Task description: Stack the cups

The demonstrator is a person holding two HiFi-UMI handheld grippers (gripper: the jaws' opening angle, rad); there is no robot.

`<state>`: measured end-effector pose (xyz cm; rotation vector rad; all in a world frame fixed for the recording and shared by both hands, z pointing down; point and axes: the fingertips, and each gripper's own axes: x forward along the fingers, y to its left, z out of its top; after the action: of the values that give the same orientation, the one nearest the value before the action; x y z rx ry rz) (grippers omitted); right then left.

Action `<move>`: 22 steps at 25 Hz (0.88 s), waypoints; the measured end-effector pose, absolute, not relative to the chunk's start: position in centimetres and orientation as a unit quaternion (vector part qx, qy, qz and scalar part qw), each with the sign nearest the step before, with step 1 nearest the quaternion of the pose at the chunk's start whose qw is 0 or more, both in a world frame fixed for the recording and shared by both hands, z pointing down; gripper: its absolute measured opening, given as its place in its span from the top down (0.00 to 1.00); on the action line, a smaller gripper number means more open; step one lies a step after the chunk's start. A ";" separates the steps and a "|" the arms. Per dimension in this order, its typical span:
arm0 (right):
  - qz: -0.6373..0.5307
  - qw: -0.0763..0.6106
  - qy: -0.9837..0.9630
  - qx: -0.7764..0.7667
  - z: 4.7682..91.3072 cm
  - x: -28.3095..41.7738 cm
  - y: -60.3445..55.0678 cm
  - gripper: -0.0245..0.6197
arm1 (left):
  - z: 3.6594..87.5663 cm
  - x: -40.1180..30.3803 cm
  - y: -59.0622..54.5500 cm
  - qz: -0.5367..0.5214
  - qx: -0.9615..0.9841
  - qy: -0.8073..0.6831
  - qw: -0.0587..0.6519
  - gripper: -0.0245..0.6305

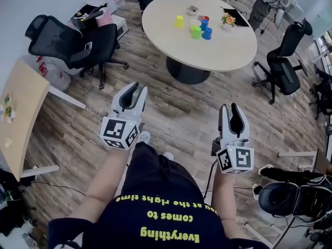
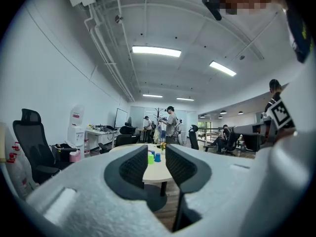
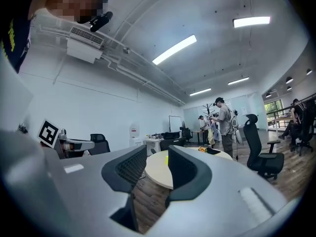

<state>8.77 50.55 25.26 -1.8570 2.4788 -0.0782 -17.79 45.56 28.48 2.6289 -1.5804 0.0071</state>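
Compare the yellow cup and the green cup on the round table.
The yellow cup stands alone at the left; the green cup sits beside a blue cup. The green cup is nearer the person than the yellow cup. Both rest on the round table.

Floor (image 1: 171, 113): grey-brown wood planks, across the middle of the head view.
Round table (image 1: 223, 48): pale top, dark pedestal, upper centre.
Office chairs: black, one at upper left (image 1: 67, 40), one at the right edge (image 1: 284, 71).
Desk (image 1: 18, 108): light wood, left edge.
Wall (image 2: 49, 83): plain white, left of the left gripper view.
Strip lights (image 2: 156, 51): long, on a white ceiling with exposed pipes (image 2: 106, 58).
Water dispenser (image 2: 75, 125): white, lower left.
Whiteboard (image 2: 121, 117): far wall, centre left.
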 end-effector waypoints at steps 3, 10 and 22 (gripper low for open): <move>-0.030 0.017 0.799 -0.601 25.3 8.9 50.4 0.66 | 28.2 -17.7 45.3 -0.001 0.855 -0.517 0.047 0.69; -0.039 0.009 0.789 -0.613 25.8 8.9 48.4 0.44 | 27.5 -17.7 43.5 -0.014 0.857 -0.512 0.052 0.53; -0.043 -0.004 0.787 -0.615 26.2 7.0 38.2 0.35 | 28.1 -17.4 32.6 0.013 0.879 -0.474 0.044 0.41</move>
<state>7.01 38.16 26.21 -1.9382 2.4783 -0.1346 -17.38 32.59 28.08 2.6868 -1.4490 0.0399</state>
